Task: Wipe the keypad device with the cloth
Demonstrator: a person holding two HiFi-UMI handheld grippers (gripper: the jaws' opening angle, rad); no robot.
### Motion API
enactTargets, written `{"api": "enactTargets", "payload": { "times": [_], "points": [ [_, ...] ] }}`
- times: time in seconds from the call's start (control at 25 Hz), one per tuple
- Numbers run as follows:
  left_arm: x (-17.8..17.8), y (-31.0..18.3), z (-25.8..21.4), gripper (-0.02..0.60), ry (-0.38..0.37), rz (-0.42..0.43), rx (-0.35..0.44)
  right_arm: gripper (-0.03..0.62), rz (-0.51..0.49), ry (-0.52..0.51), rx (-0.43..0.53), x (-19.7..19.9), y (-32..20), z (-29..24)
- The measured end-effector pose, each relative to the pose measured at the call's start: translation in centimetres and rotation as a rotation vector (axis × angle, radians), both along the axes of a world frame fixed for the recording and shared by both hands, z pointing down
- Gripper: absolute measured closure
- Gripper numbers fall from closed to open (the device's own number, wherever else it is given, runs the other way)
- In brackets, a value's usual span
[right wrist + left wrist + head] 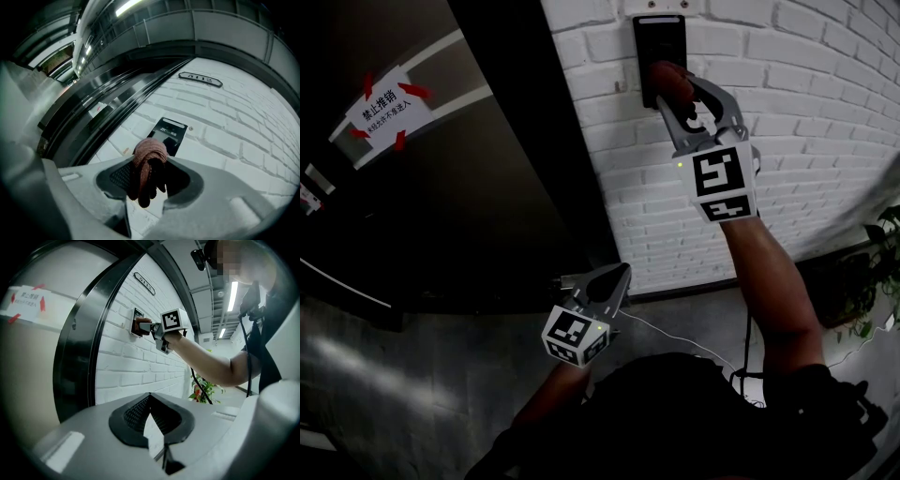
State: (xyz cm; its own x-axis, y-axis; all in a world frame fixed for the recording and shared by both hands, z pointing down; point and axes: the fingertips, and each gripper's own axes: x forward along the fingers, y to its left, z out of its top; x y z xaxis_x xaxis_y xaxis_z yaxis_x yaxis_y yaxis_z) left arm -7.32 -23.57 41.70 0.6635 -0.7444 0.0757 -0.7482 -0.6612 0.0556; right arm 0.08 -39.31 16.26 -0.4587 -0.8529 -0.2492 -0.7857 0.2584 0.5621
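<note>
Two grippers: right gripper (pixel 677 94), jaws tight on the cloth (pixel 149 159) at the keypad device (pixel 659 33); left gripper (pixel 621 274), jaws together, empty.

The left gripper (pixel 149 398) is closed and empty. Ahead, the right gripper (pixel 151 327) presses the cloth (pixel 141 326) onto the wall-mounted keypad device (pixel 135 314).

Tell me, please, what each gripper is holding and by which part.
The right gripper clamps the reddish cloth around its bunched middle, with a wad poking out toward the keypad device. The left gripper holds nothing; its jaws are closed.
</note>
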Motion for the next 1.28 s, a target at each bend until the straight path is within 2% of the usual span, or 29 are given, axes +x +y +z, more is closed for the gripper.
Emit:
{"api": "enactTargets", "payload": {
  "times": [0.76,1.28],
  "points": [
    [1.8,-0.3,0.0,0.565,0.009,0.007,0.004,0.45,0.054,-0.007,-0.007,4.0,-0.7,0.0],
    [1.2,-0.1,-0.3,0.565,0.014,0.006,0.015,0.45,0.117,-0.054,-0.05,7.1,-1.8,0.0]
  ]
}}
